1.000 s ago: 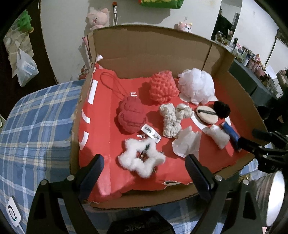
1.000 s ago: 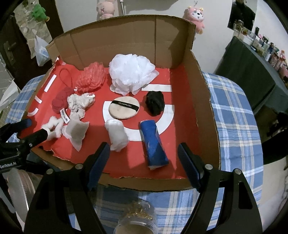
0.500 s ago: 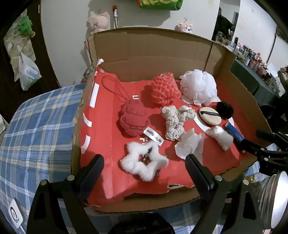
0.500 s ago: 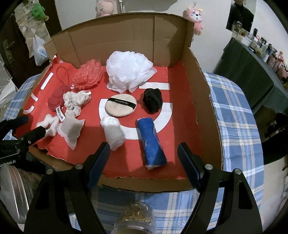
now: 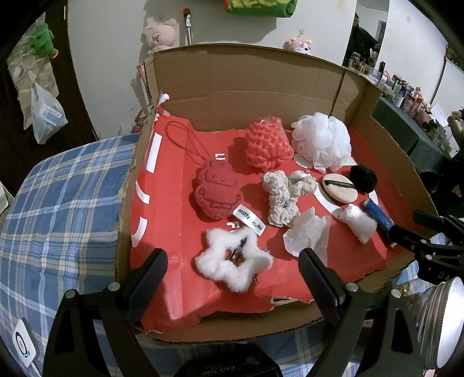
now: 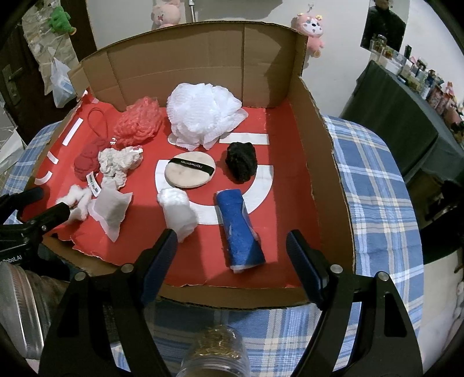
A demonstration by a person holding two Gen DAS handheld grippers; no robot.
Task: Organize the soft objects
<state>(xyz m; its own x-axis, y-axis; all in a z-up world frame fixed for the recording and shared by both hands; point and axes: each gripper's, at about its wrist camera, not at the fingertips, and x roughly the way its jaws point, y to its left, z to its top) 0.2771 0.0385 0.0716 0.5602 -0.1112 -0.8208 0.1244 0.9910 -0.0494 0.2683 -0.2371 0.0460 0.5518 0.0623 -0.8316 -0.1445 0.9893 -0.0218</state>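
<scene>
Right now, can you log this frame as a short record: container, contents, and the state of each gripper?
container: cardboard box with red liner, on plaid tablecloth
contents: white mesh pouf, powder puff, black pom, blue roll, fluffy star, red plush
left gripper: jaws open, empty, in front of the fluffy star
right gripper: jaws open, empty, at the blue roll's near end

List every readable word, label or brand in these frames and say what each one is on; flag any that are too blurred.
"miffy": white tag on the red plush; the smaller print after it is unreadable.
"EXO TOO": left claw body, as it reads in its own view, likely upside down.
"Robot.AI": left claw's body in the right wrist view, start cut off.
White lettering on the powder puff strap: too blurred.
Green bag on the wall: letters cut off.
</scene>
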